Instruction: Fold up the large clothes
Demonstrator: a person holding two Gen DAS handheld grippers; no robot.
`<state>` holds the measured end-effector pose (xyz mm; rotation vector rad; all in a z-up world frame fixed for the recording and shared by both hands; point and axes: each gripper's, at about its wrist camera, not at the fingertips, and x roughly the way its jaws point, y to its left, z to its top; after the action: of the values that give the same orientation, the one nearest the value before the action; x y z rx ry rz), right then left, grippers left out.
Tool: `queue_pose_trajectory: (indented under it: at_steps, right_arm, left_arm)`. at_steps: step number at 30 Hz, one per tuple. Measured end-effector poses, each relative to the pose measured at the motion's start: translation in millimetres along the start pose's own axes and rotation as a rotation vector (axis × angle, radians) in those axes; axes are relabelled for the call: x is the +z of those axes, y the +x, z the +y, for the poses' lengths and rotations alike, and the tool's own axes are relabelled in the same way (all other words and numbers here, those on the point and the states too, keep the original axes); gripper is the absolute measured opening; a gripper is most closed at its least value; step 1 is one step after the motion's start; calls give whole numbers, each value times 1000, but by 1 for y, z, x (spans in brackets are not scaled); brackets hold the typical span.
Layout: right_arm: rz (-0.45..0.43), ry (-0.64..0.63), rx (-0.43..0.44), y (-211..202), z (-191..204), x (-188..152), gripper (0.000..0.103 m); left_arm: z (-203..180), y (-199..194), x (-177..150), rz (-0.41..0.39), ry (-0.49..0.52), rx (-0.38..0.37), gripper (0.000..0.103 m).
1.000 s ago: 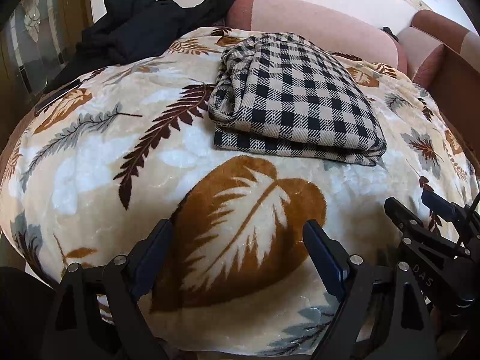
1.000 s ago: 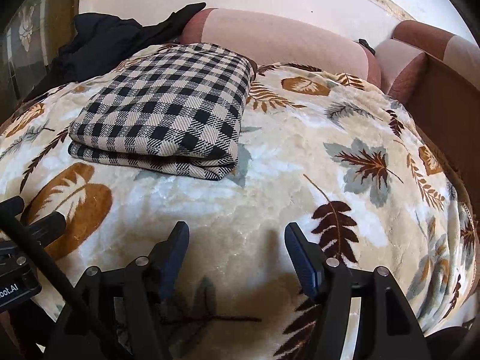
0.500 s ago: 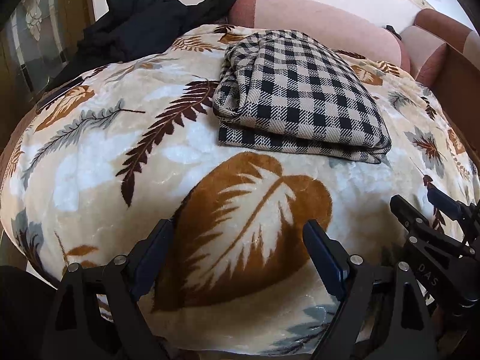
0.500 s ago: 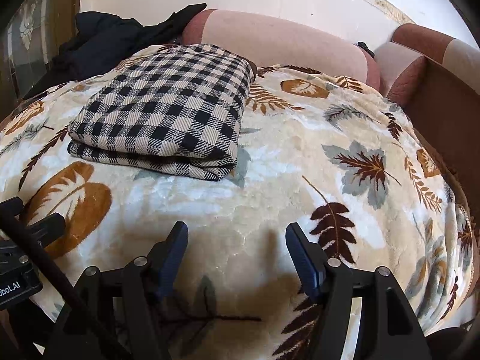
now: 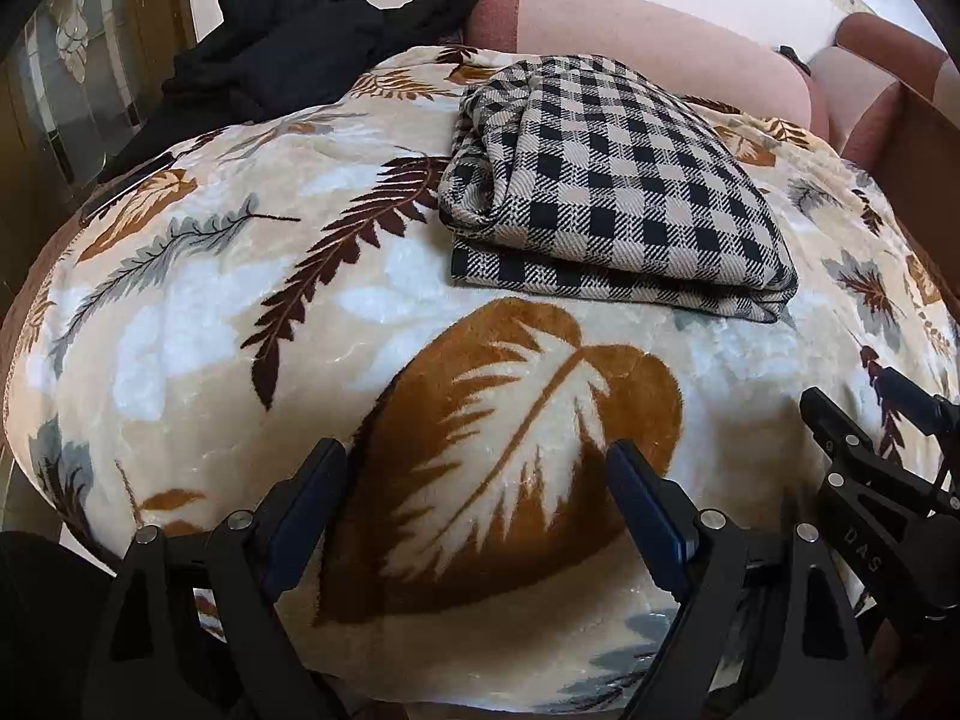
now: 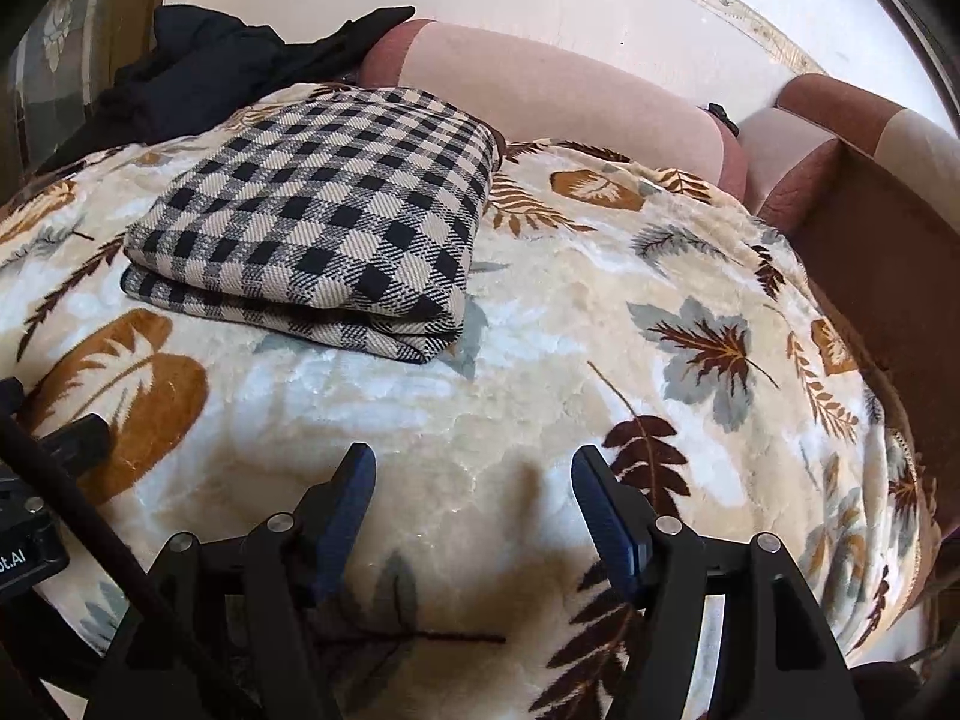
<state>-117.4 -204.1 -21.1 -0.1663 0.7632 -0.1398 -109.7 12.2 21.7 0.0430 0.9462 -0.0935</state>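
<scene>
A black-and-cream checked cloth (image 5: 606, 192) lies folded into a thick rectangle on the leaf-patterned blanket (image 5: 240, 324); it also shows in the right wrist view (image 6: 318, 222). My left gripper (image 5: 477, 468) is open and empty, low over the blanket in front of the cloth and apart from it. My right gripper (image 6: 474, 468) is open and empty, in front and to the right of the cloth. The right gripper's body shows at the right edge of the left wrist view (image 5: 864, 480).
A heap of black clothes (image 5: 312, 54) lies at the back left. A pink bolster (image 6: 552, 96) runs along the back, with brown and pink cushions (image 6: 840, 138) at the back right. A glass-panelled door (image 5: 72, 84) stands on the left.
Both grippers have drifted slightly back from the folded cloth. The cloth has not moved and both grippers stay open.
</scene>
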Motion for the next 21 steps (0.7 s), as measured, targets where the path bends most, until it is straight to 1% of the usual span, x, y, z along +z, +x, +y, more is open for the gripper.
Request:
queue_pose_trajectory:
  at_steps: [5, 7, 21]
  right_arm:
    - [24, 0, -13, 5, -2, -1, 73]
    - [26, 1, -16, 5, -3, -1, 75]
    - [30, 5, -20, 6, -3, 0, 75]
  left_arm:
    - [-2, 1, -2, -4, 17, 12, 87]
    - [-2, 1, -2, -3, 21, 14, 87]
    - [-2, 3, -3, -3, 25, 16, 87]
